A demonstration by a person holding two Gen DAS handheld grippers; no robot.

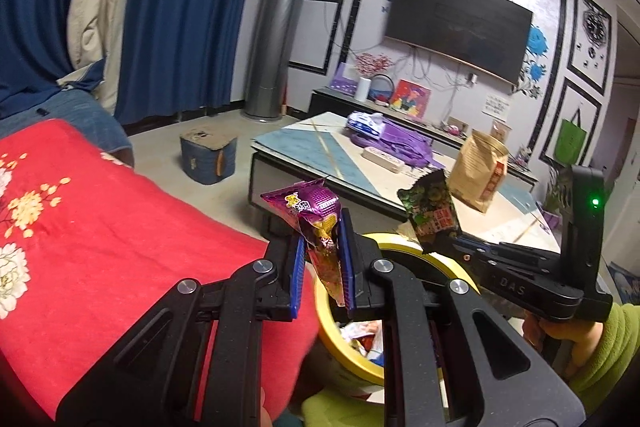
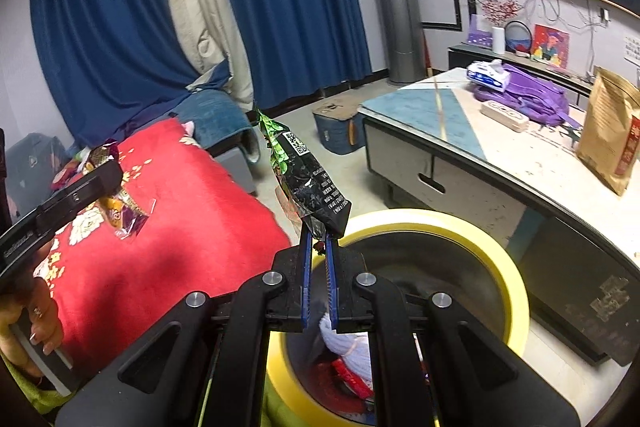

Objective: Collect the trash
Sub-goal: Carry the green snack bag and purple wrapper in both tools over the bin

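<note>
A red floral blanket (image 1: 100,227) spreads across the seat at the left of a living room, opposite a low coffee table (image 1: 360,179) topped in blue and cream panels, where a purple bag (image 1: 400,143) lies beside a brown paper bag (image 1: 478,171) standing upright. Between seat and table, close below both tools, stands a yellow-rimmed trash bin (image 2: 480,239), its dark interior already holding crumpled white paper and red scraps. Over the bin's near edge, the left gripper (image 1: 325,259) is clamped narrowly on a purple and gold snack wrapper (image 1: 316,223), whose puffed top rises above the blue finger pads while its tail hangs down between them. Just to its right, the right gripper (image 2: 319,267) is pinched tight on the lower corner of a black and green snack packet (image 2: 308,179), which stands tilted up and away from the tips, above the bin's rim. Both wrappers are held in the air, apart from one another.
</note>
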